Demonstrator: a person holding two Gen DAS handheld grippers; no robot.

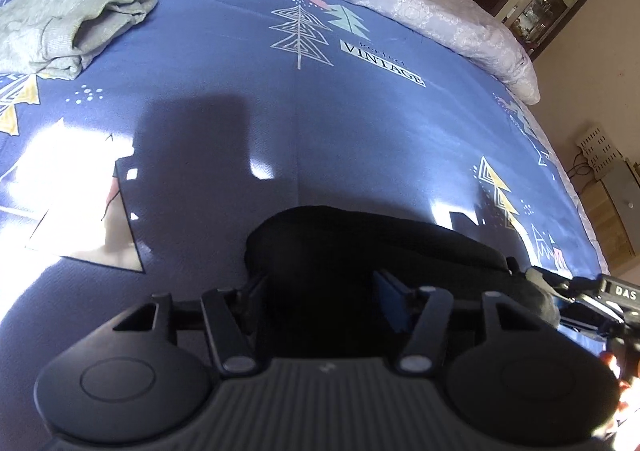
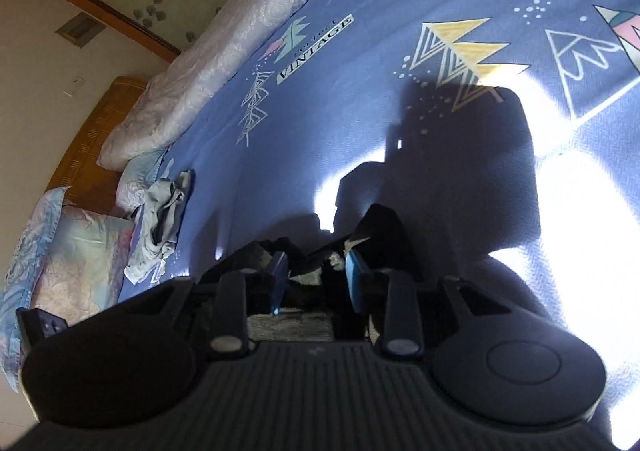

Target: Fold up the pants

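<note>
Claws (image 1: 320, 291) (image 2: 316, 271) over black pants (image 1: 360, 243)

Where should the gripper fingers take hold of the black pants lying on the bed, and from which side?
Grip the black pants at the near edge, coming in low from the bed's front side. The cloth lies bunched there between the fingers of the left gripper and the right gripper, while the far rounded fold offers no loose edge, as far as the dark fabric shows.

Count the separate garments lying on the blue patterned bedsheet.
2. Dark black pants bunched at both grippers' fingers; crumpled pale grey-green garment lies apart, toward the pillows. More may be hidden behind the grippers.
</note>
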